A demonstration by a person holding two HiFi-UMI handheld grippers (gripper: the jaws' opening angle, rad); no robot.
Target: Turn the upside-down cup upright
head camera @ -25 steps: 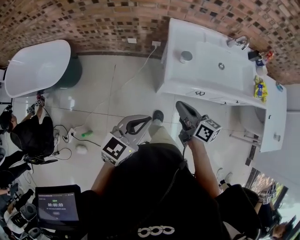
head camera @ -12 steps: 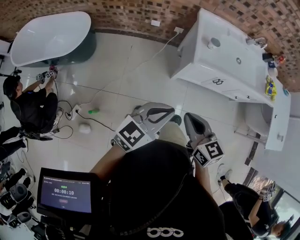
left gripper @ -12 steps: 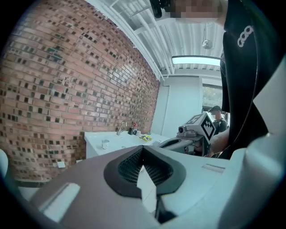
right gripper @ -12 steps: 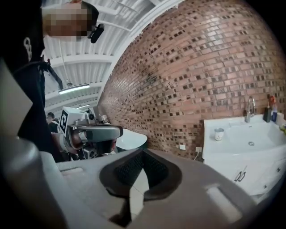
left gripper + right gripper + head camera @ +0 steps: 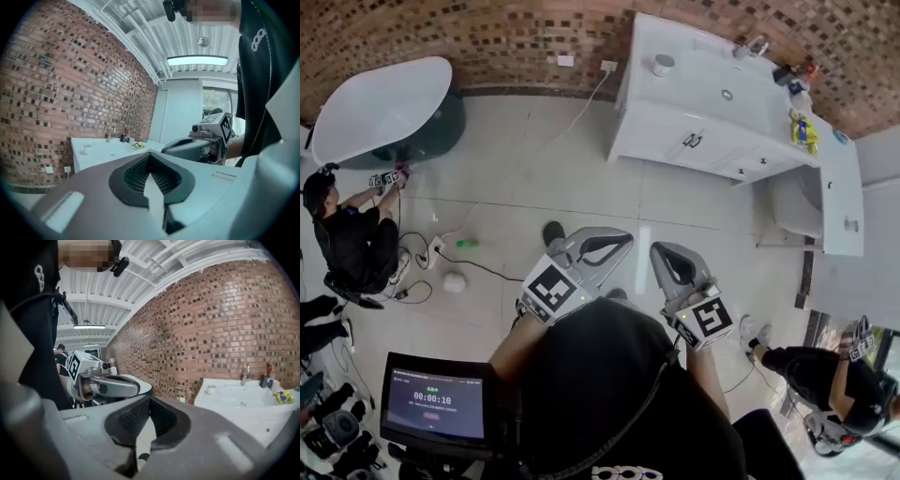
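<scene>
The left hand-held gripper [image 5: 619, 240] and right hand-held gripper [image 5: 664, 251] are both closed, empty. The cup [image 5: 664, 65] stands axis-vertical on the counter [image 5: 686, 90], well ahead of them; the right one seems nearer.

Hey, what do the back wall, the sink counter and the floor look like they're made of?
Back wall: brick, matte, mixed brown tones, visible joints. Sink counter: smooth glossy white, probably ceramic or moulded stone; can't tell which. Floor: large pale tiles, polished, with grout lines and reflections.
</scene>
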